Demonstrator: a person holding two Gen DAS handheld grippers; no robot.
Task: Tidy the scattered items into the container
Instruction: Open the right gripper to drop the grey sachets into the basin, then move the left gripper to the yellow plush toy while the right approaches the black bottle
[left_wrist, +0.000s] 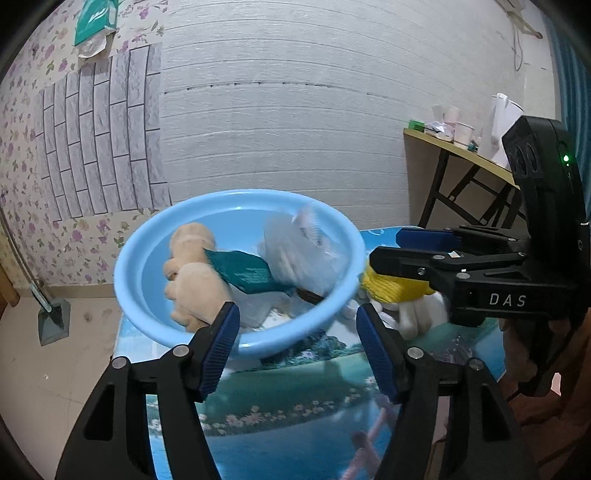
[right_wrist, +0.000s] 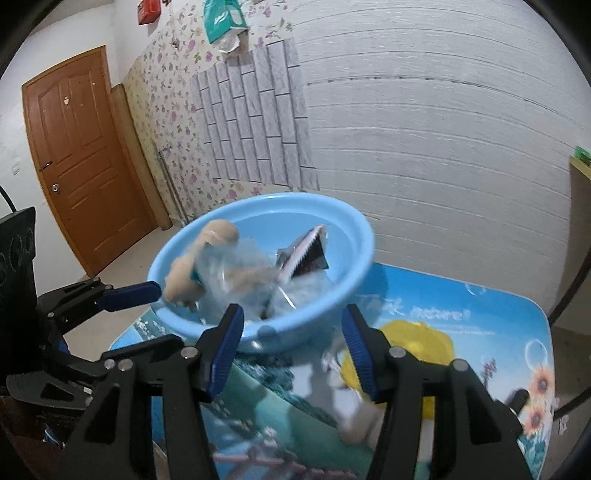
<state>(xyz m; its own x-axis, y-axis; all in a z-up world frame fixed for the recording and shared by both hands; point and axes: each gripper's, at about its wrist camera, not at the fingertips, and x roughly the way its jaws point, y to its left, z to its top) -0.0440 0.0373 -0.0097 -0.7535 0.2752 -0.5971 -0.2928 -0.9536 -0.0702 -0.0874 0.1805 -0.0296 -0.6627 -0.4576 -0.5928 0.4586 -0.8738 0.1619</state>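
Note:
A light blue basin (left_wrist: 155, 295) stands on the printed table (left_wrist: 295, 406) and holds a tan plush toy (left_wrist: 195, 288), a teal packet (left_wrist: 243, 271) and a clear plastic bag (left_wrist: 306, 254). It also shows in the right wrist view (right_wrist: 354, 254) with a dark packet (right_wrist: 310, 258). My left gripper (left_wrist: 297, 332) is open and empty at the basin's near rim. My right gripper (right_wrist: 291, 345) is open and empty over a yellow and white plush toy (right_wrist: 406, 343) lying beside the basin; the toy also shows in the left wrist view (left_wrist: 391, 288).
The table's left edge drops to a tiled floor (left_wrist: 55, 369). A dustpan (left_wrist: 53, 321) stands by the floral wall. A side table (left_wrist: 461, 155) with cups stands at the back right. A brown door (right_wrist: 81, 155) is at the left.

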